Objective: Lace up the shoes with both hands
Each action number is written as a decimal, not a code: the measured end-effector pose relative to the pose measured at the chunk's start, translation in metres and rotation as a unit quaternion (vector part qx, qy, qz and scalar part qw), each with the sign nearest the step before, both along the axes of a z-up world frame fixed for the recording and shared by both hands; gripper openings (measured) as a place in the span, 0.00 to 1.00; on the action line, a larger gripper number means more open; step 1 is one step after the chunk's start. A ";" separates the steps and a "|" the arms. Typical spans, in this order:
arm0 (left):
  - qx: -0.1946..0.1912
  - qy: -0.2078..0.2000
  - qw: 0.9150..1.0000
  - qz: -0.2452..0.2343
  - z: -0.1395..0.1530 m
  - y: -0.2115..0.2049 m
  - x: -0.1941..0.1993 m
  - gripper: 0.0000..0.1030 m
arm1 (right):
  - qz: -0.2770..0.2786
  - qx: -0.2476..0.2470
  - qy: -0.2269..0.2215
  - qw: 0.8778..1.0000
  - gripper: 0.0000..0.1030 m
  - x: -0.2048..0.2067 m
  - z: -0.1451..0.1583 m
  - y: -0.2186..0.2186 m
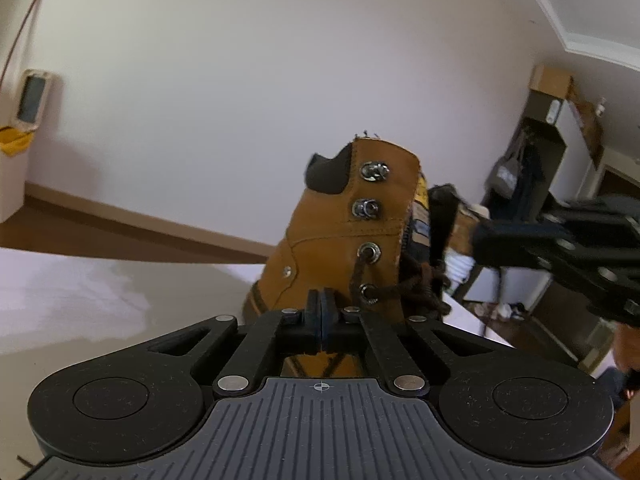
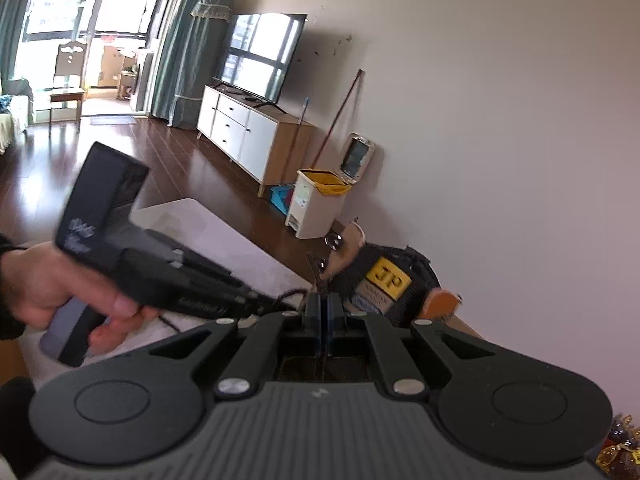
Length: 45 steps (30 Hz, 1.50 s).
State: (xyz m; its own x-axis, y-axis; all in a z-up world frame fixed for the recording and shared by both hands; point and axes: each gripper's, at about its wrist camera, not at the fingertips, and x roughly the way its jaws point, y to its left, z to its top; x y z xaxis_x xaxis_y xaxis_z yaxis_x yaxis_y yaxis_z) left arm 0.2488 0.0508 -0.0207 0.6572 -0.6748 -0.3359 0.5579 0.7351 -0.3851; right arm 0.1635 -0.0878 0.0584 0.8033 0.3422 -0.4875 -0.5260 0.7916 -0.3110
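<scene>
A tan leather boot (image 1: 336, 232) stands upright on the white table (image 1: 80, 292), with metal eyelets and hooks up its side. A dark brown lace (image 1: 420, 280) runs through the lower eyelets. My left gripper (image 1: 321, 312) is shut right against the boot's side; what it grips is hidden. My right gripper (image 2: 322, 312) is shut, close to the boot's tongue with its yellow label (image 2: 388, 280); a thin dark lace strand (image 2: 288, 294) trails left of its tips. The right gripper also shows in the left wrist view (image 1: 480, 240), reaching the boot's top from the right.
The left gripper's body and the hand holding it (image 2: 132, 264) fill the left of the right wrist view. A beige bin with a yellow liner (image 2: 316, 204) stands by the wall. A TV cabinet (image 2: 248, 132) stands farther back. Shelves and clothes (image 1: 532, 184) stand behind the boot.
</scene>
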 end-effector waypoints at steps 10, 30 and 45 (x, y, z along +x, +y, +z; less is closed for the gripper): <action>-0.011 -0.010 1.000 -0.006 -0.005 0.010 -0.011 0.04 | -0.016 -0.069 0.019 0.997 0.03 -0.002 -0.002 0.024; 0.132 -0.199 0.969 -0.066 0.029 0.024 -0.021 0.31 | -0.062 -0.259 0.016 0.964 0.03 -0.018 -0.021 0.094; 0.144 -0.232 0.958 -0.091 0.029 0.029 -0.022 0.32 | -0.068 -0.279 0.021 0.958 0.04 -0.019 -0.034 0.101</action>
